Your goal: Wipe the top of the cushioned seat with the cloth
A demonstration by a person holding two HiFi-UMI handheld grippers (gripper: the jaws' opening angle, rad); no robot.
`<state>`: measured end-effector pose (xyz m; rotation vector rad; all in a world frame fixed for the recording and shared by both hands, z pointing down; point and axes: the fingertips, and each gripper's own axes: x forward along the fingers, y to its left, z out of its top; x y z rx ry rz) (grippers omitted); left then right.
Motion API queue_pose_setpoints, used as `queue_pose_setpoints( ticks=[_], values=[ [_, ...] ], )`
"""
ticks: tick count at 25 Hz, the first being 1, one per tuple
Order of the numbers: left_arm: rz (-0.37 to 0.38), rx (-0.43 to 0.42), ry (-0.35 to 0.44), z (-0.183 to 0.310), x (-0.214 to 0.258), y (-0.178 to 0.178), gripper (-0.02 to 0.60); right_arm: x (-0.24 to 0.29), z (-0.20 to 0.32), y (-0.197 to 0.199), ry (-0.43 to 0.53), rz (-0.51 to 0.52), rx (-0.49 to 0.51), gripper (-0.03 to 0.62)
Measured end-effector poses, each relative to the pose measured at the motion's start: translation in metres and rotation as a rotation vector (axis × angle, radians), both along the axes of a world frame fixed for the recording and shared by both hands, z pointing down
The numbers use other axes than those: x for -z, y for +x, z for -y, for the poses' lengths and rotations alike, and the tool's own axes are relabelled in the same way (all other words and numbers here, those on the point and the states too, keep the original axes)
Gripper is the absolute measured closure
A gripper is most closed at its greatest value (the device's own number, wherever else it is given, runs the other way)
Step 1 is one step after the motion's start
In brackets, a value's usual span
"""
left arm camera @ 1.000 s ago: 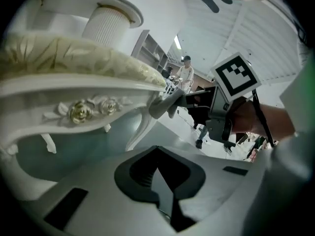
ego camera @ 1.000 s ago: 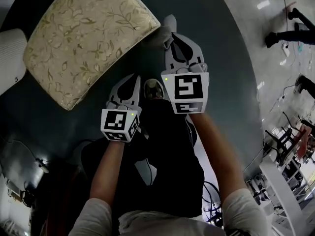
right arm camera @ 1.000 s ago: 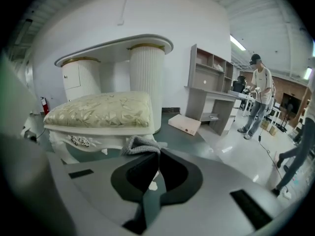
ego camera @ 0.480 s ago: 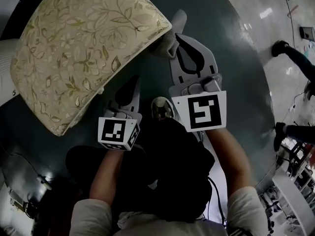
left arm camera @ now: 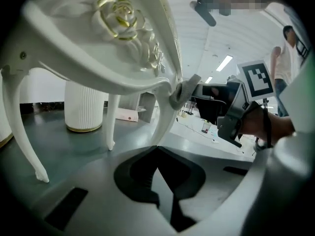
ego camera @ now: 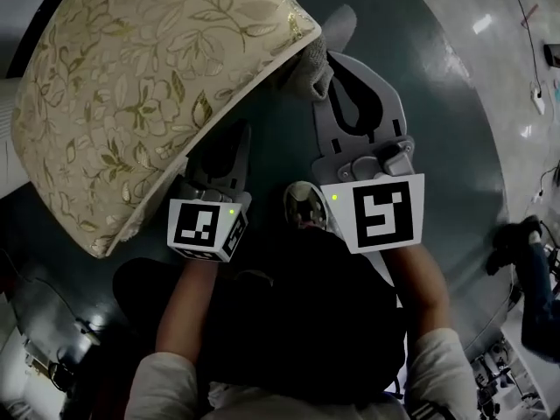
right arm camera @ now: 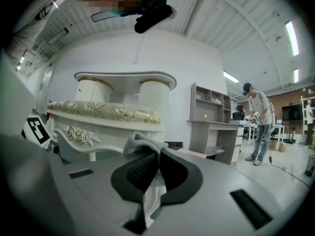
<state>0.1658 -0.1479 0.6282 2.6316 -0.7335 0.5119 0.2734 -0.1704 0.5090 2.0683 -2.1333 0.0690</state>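
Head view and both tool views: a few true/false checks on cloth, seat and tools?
1. The right tool grips the cloth. True.
2. The left tool is open. False: its jaws are together, with nothing between them.
3. The cloth lies spread on top of the seat. False: it is bunched in the right tool, beside the seat's corner.
4. The seat cushion has a leaf pattern. True.
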Motion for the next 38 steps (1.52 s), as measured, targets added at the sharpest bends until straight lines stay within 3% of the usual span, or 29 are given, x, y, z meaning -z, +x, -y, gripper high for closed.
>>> queue_pose_setpoints(
  ticks=[7,25,31,38],
  values=[
    [0.01,-0.002,0.027,0.011,-0.008,0.002,0.568,-0.018,-0.009,0.0,0.031,0.032,-0.029,0.579],
    [0.052,-0.007,0.021,0.009,-0.039,0.005,0.568,-0.116,-0.015,-0.01,-0.158,-0.005,-0.005,0.579],
    [0.075,0.008,-0.002,0.006,-0.049,-0.003,0.568,-0.149,-0.008,-0.01,-0.22,0.091,-0.043,0.579],
    [0.093,0.012,-0.031,-0.001,-0.061,-0.008,0.568,-0.199,-0.007,-0.01,-0.298,0.091,-0.055,0.579]
  ],
)
